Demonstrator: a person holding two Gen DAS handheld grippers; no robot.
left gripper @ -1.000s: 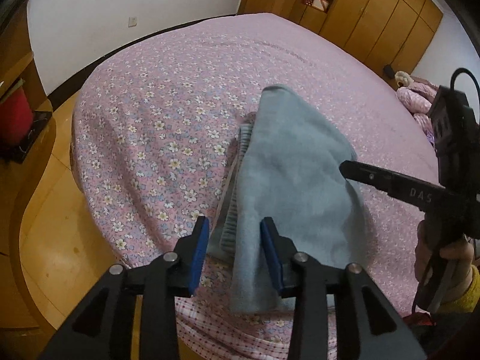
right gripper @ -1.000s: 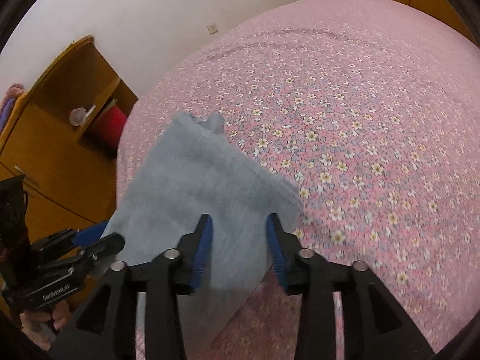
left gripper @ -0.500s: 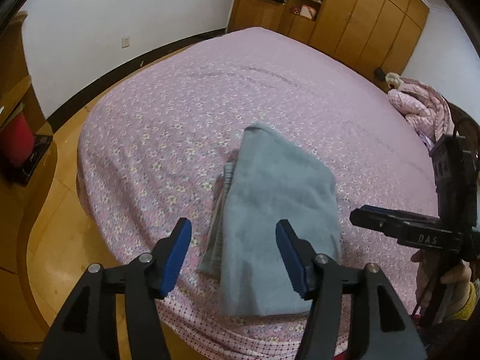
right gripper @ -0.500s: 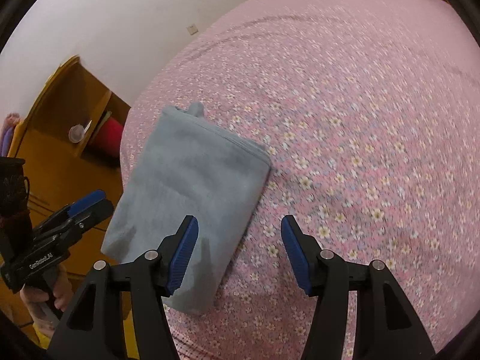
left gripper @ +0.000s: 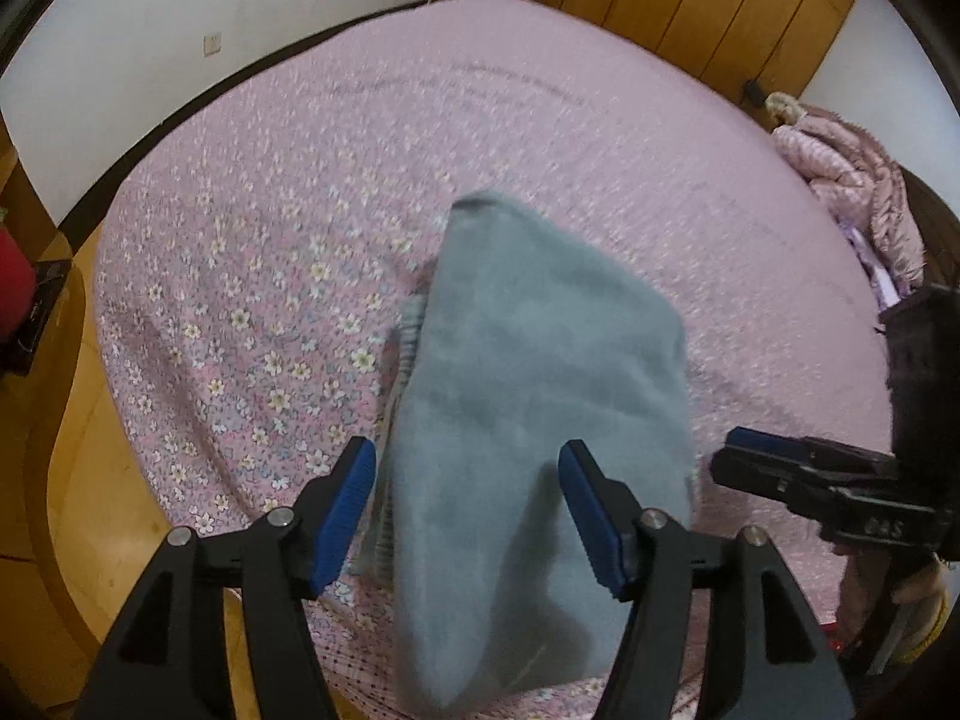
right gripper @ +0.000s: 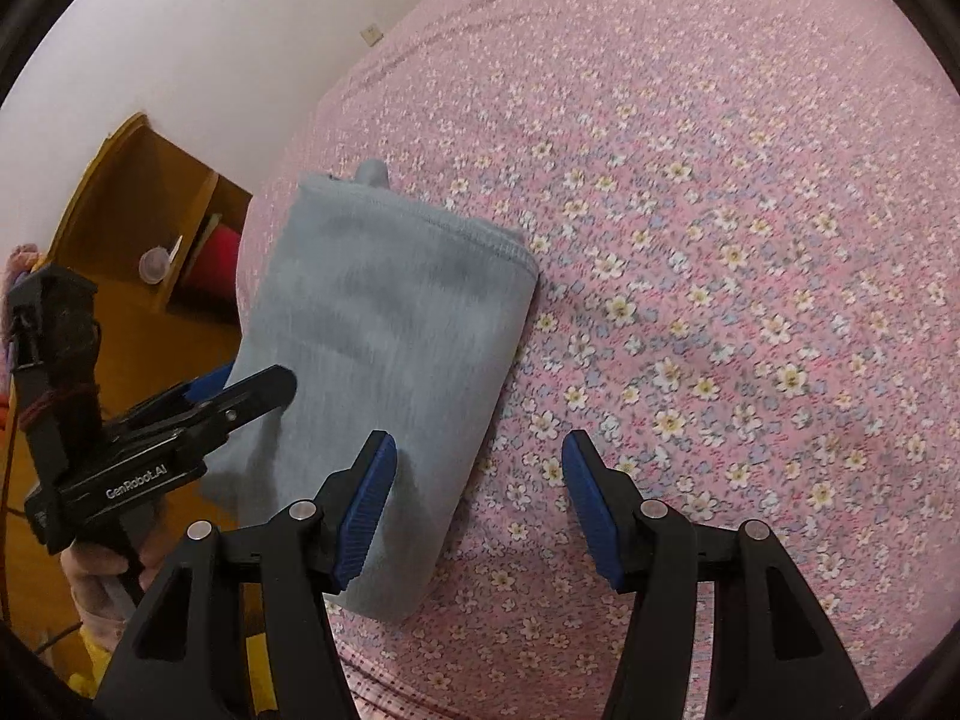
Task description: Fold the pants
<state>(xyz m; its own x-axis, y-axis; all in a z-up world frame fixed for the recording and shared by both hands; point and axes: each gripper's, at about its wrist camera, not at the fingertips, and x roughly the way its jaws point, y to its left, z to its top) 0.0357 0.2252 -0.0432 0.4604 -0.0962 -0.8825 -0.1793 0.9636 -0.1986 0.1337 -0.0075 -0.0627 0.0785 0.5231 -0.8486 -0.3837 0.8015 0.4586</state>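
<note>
The grey pants (left gripper: 540, 372) lie folded into a compact rectangle near the front edge of the pink flowered bed (left gripper: 270, 240). A striped inner layer peeks out along their left side. My left gripper (left gripper: 465, 456) hovers over the near end of the pants, its jaws opening, and the blue pads press on nothing. In the right wrist view the folded pants (right gripper: 384, 312) lie left of centre. My right gripper (right gripper: 478, 441) stands open over their right edge and the bedspread (right gripper: 720, 240). Each gripper shows in the other's view: right gripper (left gripper: 738, 450), left gripper (right gripper: 258, 378).
Wooden wardrobes (left gripper: 690, 0) line the far wall. A pink quilted garment (left gripper: 852, 180) is heaped at the bed's right side. A wooden shelf unit (right gripper: 138, 210) holding a red item (right gripper: 219, 252) stands left of the bed. Wooden floor (left gripper: 60, 480) borders the bed's near-left edge.
Both grippers have spread their jaws wider and drawn back from the pants. The cloth, bunched between the fingers before, now lies flat on the bed.
</note>
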